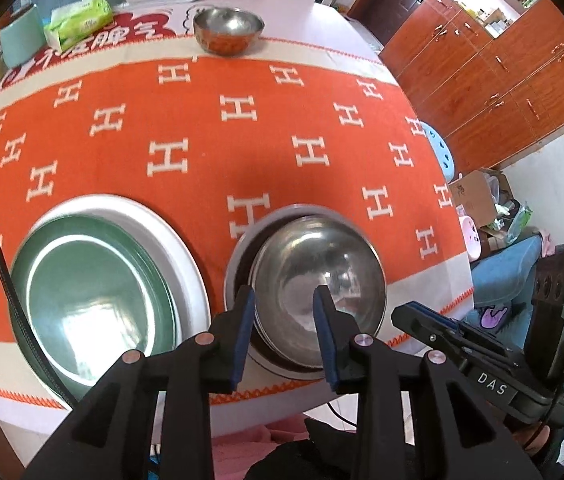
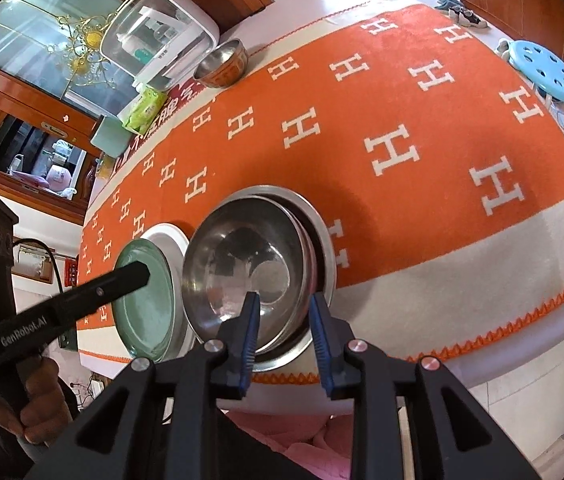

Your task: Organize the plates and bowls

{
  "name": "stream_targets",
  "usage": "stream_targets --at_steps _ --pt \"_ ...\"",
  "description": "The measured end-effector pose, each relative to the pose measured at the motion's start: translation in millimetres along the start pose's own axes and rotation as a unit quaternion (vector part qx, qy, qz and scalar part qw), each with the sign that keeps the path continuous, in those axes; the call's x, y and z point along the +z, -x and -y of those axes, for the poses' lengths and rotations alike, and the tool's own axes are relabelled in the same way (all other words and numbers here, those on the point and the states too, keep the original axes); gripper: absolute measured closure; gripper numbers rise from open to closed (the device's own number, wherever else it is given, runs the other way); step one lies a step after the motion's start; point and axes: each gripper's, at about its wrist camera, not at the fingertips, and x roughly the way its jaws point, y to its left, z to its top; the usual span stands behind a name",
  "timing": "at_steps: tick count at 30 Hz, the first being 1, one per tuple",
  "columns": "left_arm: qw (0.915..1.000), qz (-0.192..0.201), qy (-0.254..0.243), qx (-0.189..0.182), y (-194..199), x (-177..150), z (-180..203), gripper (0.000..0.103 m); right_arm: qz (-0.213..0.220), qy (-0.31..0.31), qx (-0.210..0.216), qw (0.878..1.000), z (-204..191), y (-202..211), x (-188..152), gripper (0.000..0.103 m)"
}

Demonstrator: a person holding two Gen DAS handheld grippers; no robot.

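A stack of steel bowls point(image 1: 317, 276) sits near the table's front edge; it also shows in the right wrist view point(image 2: 250, 260). To its left a green plate point(image 1: 94, 296) lies on a white plate point(image 1: 178, 240); both show in the right wrist view point(image 2: 146, 304). A lone steel bowl point(image 1: 228, 30) stands at the far side, also in the right wrist view point(image 2: 224, 64). My left gripper point(image 1: 283, 300) is open, its fingers straddling the near rim of the bowl stack. My right gripper point(image 2: 283, 304) is open, its fingers either side of that rim.
The table wears an orange cloth with white H marks point(image 1: 202, 120). A green tissue pack point(image 1: 80, 22) and a white appliance point(image 2: 162, 40) stand at the far edge. A blue stool point(image 2: 545, 72) and a cardboard box point(image 1: 477, 196) are beyond the table's right side.
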Motion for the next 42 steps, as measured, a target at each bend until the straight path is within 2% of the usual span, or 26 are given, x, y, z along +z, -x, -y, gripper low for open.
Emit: stream_targets --at_steps 4,7,9,15,21,27,33,42 --pt "0.9999 0.007 -0.007 0.004 8.5 11.6 -1.4 0.072 0.021 0.014 0.000 1.000 -7.4 6.3 10.6 0.076" --pt "0.9997 0.021 0.001 0.013 17.8 26.2 -6.8 0.063 0.038 0.033 -0.010 0.999 -16.8 12.0 22.8 0.075" --pt "0.9995 0.031 0.006 0.008 24.9 36.7 -11.6 0.061 0.048 0.044 -0.013 0.998 -22.0 14.5 31.0 0.074" --pt "0.9983 0.052 0.000 0.028 42.0 73.8 -18.6 0.053 0.081 0.074 -0.010 0.994 -40.9 21.4 64.4 0.062" --pt "0.9955 0.074 -0.023 0.053 63.9 117.0 -18.5 0.042 0.102 0.094 -0.020 0.990 -58.8 23.7 104.4 0.059" --pt "0.9917 0.094 -0.043 0.077 77.9 154.8 -16.3 0.041 0.123 0.116 -0.025 0.985 -76.8 25.0 150.1 0.057" --pt "0.9889 0.119 -0.046 0.077 89.5 194.0 -20.7 0.039 0.154 0.130 -0.027 0.979 -92.7 24.5 195.1 0.050" --pt "0.9846 0.150 -0.033 0.084 76.6 248.6 -36.3 0.039 0.210 0.145 -0.027 0.967 -114.4 12.5 253.8 0.050"
